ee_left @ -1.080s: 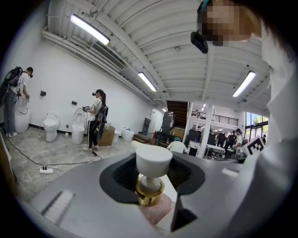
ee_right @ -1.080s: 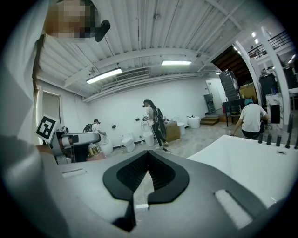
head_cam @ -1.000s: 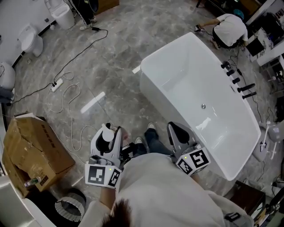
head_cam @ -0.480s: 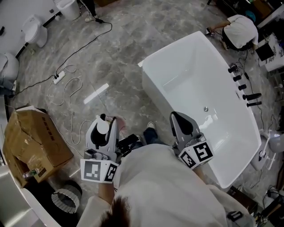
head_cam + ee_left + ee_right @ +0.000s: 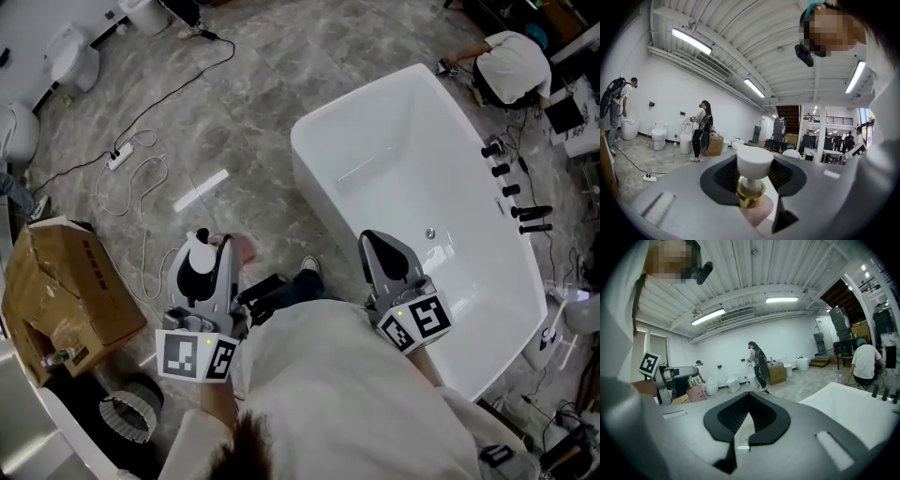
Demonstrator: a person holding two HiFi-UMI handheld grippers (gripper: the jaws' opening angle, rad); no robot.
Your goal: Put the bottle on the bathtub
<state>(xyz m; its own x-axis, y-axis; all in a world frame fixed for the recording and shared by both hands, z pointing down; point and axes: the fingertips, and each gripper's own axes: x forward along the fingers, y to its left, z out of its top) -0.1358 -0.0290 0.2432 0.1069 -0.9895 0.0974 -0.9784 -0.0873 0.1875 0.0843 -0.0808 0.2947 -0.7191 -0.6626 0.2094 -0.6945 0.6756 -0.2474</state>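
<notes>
A pink bottle (image 5: 242, 248) with a white cap and gold collar sits in my left gripper (image 5: 214, 246), which is shut on it, low left of the person's body. In the left gripper view the bottle (image 5: 751, 187) stands between the dark pads, cap upward. My right gripper (image 5: 371, 242) is shut with nothing in it and hovers by the near side of the white bathtub (image 5: 366, 101). In the right gripper view its jaws (image 5: 749, 397) meet, the bathtub (image 5: 853, 404) lies to the right, and the bottle (image 5: 695, 393) shows at far left.
A torn cardboard box (image 5: 56, 291) and a black basket (image 5: 127, 417) stand at lower left. A power strip (image 5: 117, 161) with white cable lies on the marble floor. Black taps (image 5: 511, 192) line the tub's far rim. A person (image 5: 511, 61) crouches beyond it; toilets (image 5: 70, 52) stand along the wall.
My left gripper has drifted a little to the left with the bottle still in it. The right gripper has barely moved. The view has shifted slightly toward the tub.
</notes>
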